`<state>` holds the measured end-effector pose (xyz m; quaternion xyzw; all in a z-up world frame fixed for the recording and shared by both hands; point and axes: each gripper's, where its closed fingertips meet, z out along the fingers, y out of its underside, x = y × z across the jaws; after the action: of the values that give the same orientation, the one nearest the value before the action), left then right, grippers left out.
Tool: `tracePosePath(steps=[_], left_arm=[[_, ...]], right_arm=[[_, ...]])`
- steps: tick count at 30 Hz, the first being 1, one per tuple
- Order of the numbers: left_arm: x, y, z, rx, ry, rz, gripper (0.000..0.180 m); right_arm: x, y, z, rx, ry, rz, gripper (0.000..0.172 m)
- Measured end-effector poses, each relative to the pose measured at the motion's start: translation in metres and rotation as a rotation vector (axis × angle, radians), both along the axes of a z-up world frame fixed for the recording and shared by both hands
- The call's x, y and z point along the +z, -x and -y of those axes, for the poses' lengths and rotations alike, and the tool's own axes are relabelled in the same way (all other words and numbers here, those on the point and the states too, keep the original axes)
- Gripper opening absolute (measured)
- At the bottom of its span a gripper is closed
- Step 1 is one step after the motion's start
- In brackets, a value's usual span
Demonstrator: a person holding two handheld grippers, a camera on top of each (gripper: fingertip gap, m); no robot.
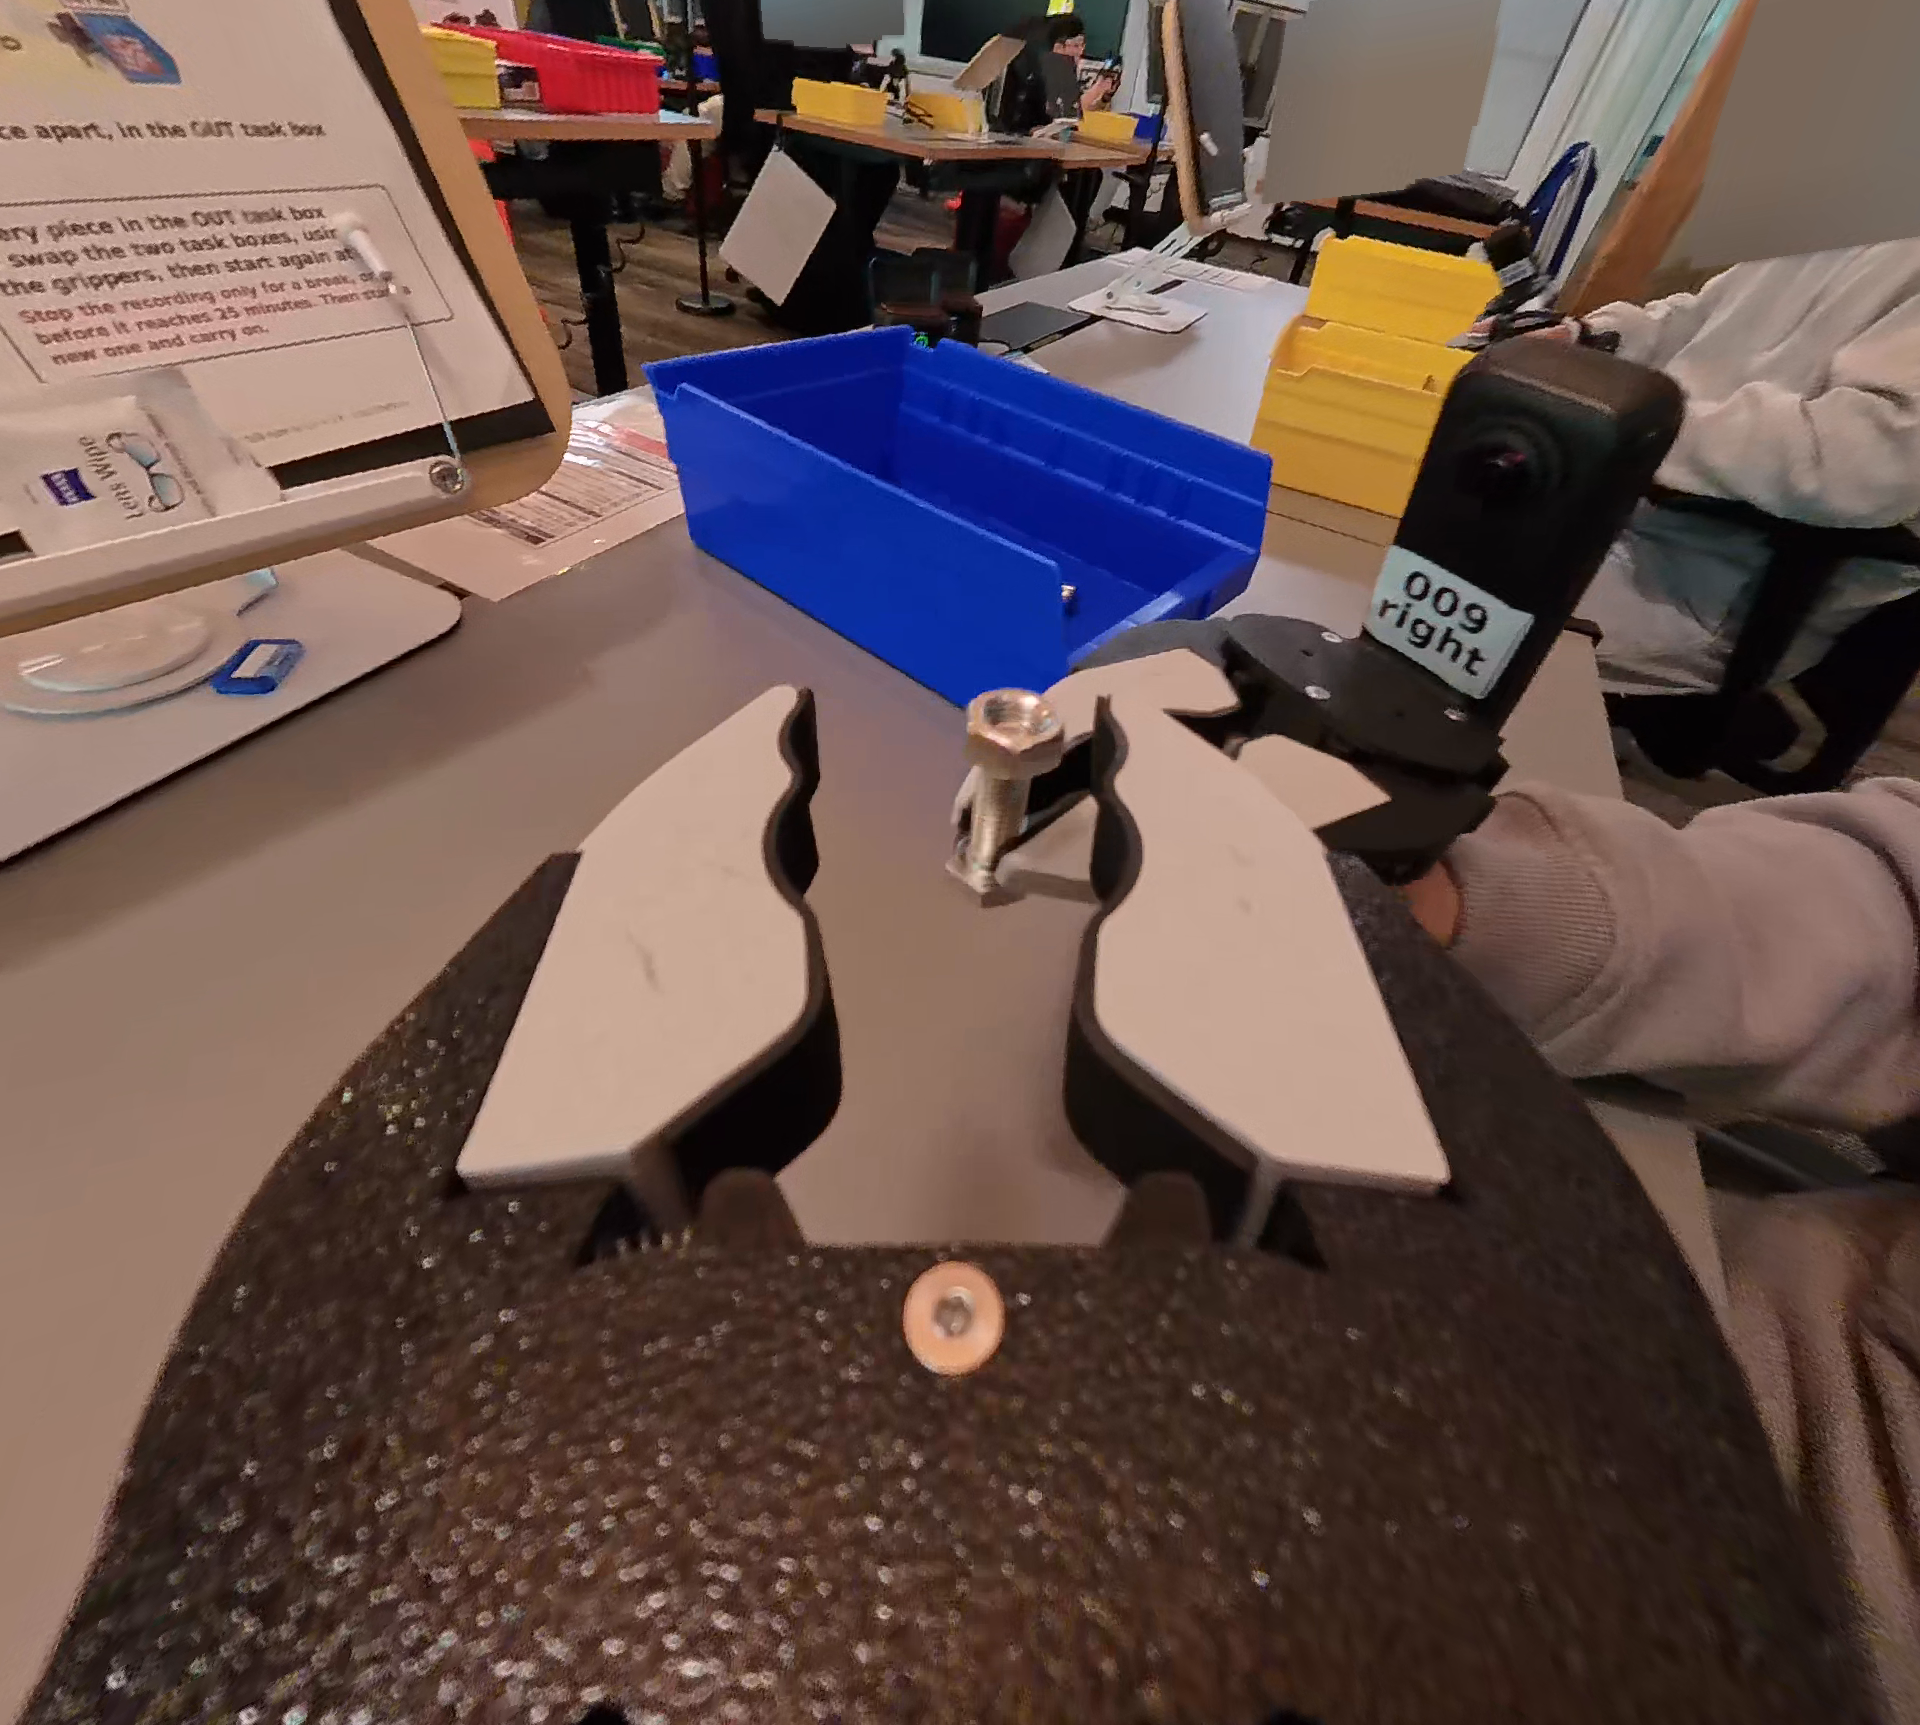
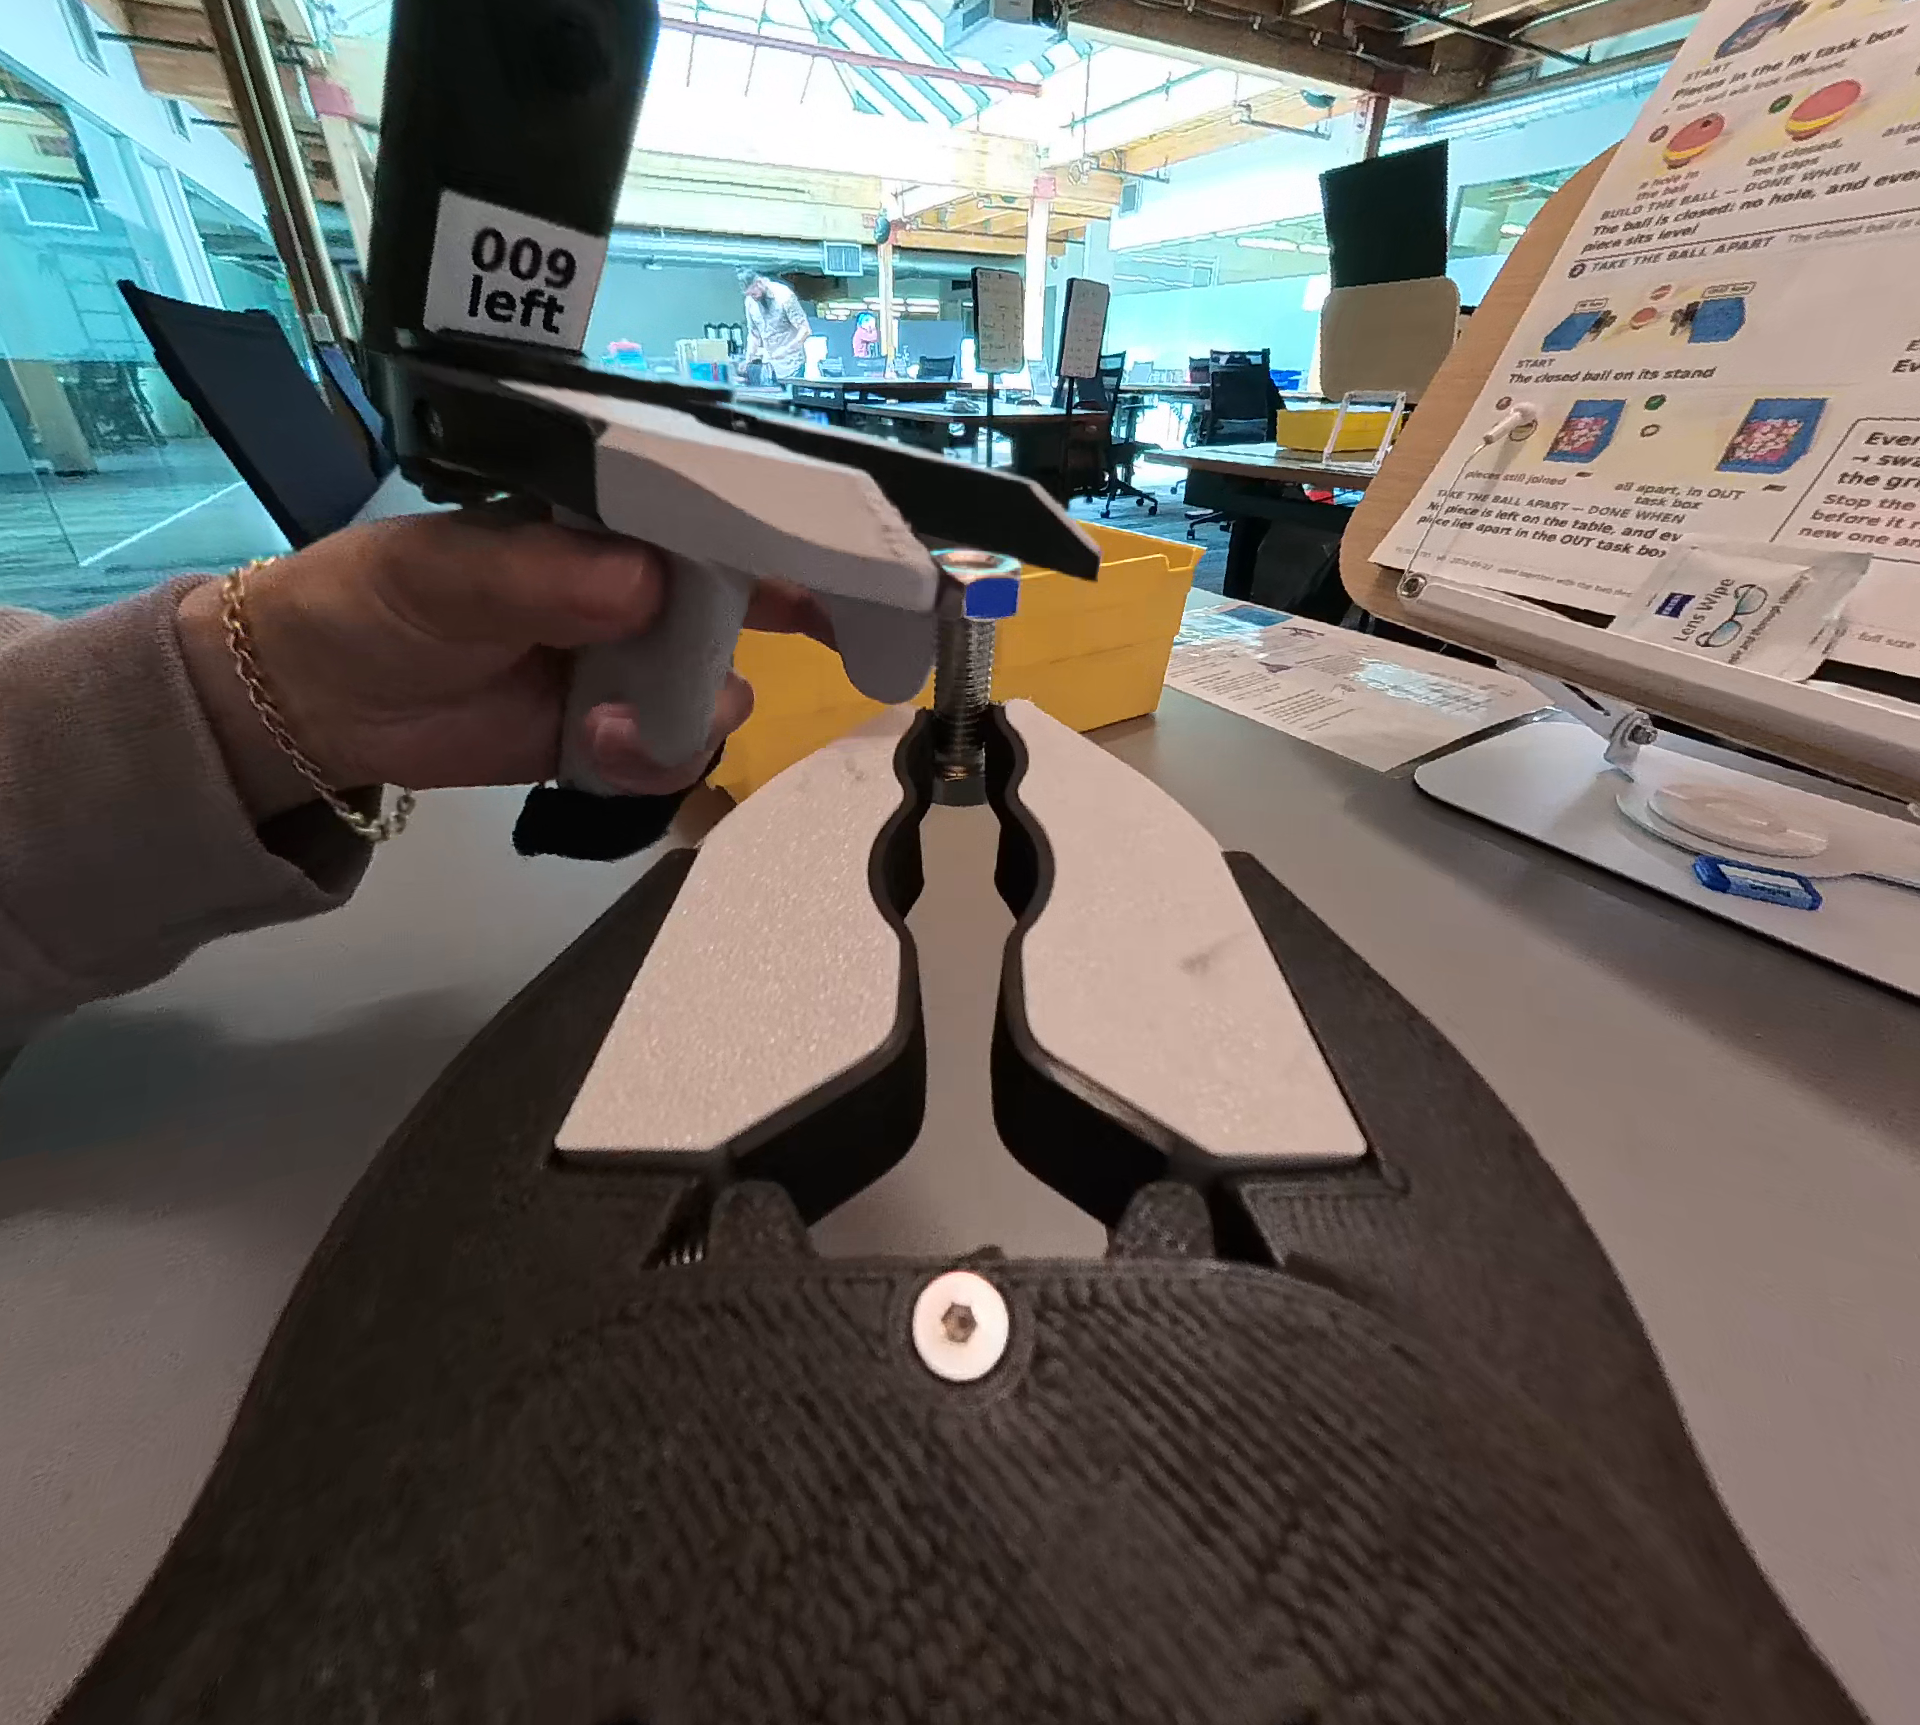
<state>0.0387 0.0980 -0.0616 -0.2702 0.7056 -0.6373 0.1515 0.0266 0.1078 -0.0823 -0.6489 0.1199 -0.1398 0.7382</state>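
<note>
A silver bolt [image 2: 961, 667] stands upright over the grey table [image 1: 312, 844], with a hex nut [image 2: 975, 576] on its top end. My right gripper [image 2: 961, 745] is shut on the bolt's lower end. In the left wrist view its fingertips clamp the bolt [image 1: 992, 818] from the right. My left gripper [image 1: 951, 740] is open, level with the nut [image 1: 1013, 725]. The nut sits between its fingers, nearer the right one, and neither pad presses on it. The left gripper [image 2: 966, 548] also shows in the right wrist view, held by a hand.
A blue bin [image 1: 831, 532] stands just beyond the grippers with a small screw [image 1: 1067, 595] inside. Yellow bins [image 1: 1371, 387] are at the back right. A document stand [image 1: 260, 221] with an instruction sheet, a wipe sachet and a small blue card [image 1: 258, 667] stand on the left. Less than 4 cm separates the two grippers' tips.
</note>
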Motion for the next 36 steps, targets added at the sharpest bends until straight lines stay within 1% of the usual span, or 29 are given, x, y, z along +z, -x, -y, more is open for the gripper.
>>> tracePosePath(steps=[4, 6, 7, 10, 12, 15, 17, 20, 21, 22, 23, 25, 27, 29, 32, 34, 36], left_arm=[[-0.002, -0.004, -0.013, 0.042, 0.029, -0.021, 0.049], [-0.008, -0.009, -0.025, 0.091, 0.003, -0.032, 0.044], [-0.009, -0.011, -0.028, 0.105, -0.013, -0.027, 0.045], [-0.001, -0.003, -0.017, 0.045, 0.021, 0.001, 0.046], [0.003, 0.001, -0.007, 0.01, 0.046, 0.007, 0.051], [0.001, -0.001, 0.001, 0.01, 0.047, 0.004, 0.054], [0.0, -0.006, -0.003, 0.042, 0.069, -0.008, 0.052], [-0.003, -0.01, -0.014, 0.071, 0.102, -0.041, 0.055], [-0.005, -0.012, -0.02, 0.097, 0.097, -0.05, 0.053], [-0.009, -0.015, -0.026, 0.123, 0.081, -0.055, 0.048], [-0.011, -0.016, -0.03, 0.133, 0.069, -0.054, 0.048], [-0.007, -0.014, -0.028, 0.113, 0.096, -0.051, 0.051], [0.002, -0.009, -0.019, 0.068, 0.143, -0.043, 0.054], [0.005, -0.007, -0.009, 0.038, 0.15, -0.033, 0.057], [-0.002, -0.01, -0.001, 0.039, 0.096, -0.037, 0.058], [-0.006, -0.012, -0.004, 0.061, 0.07, -0.041, 0.06], [-0.007, -0.013, -0.012, 0.081, 0.076, -0.046, 0.06]], right_arm=[[0.001, -0.003, 0.003, -0.005, -0.012, -0.019, 0.009], [0.002, -0.003, 0.003, 0.004, -0.023, -0.03, 0.009], [0.002, -0.003, 0.003, 0.006, -0.027, -0.034, 0.009], [0.001, -0.001, 0.001, 0.012, -0.019, -0.031, 0.009], [0.0, 0.0, 0.0, 0.019, -0.012, -0.035, 0.009], [0.0, 0.0, -0.001, 0.021, -0.013, -0.035, 0.009], [0.001, -0.001, 0.001, 0.014, -0.021, -0.034, 0.009], [0.0, -0.004, 0.004, 0.0, -0.024, -0.05, 0.009], [0.0, -0.005, 0.005, 0.002, -0.031, -0.057, 0.009], [0.002, -0.005, 0.005, 0.008, -0.044, -0.063, 0.009], [0.003, -0.005, 0.006, 0.008, -0.051, -0.066, 0.009], [0.002, -0.005, 0.005, 0.01, -0.043, -0.061, 0.009], [0.003, -0.003, 0.004, 0.014, -0.041, -0.052, 0.009], [0.001, -0.002, 0.002, 0.01, -0.03, -0.041, 0.009], [0.0, -0.002, 0.002, 0.002, -0.017, -0.027, 0.009], [0.001, -0.003, 0.003, 0.001, -0.022, -0.035, 0.009], [0.0, -0.006, 0.004, -0.004, -0.026, -0.049, 0.009]])
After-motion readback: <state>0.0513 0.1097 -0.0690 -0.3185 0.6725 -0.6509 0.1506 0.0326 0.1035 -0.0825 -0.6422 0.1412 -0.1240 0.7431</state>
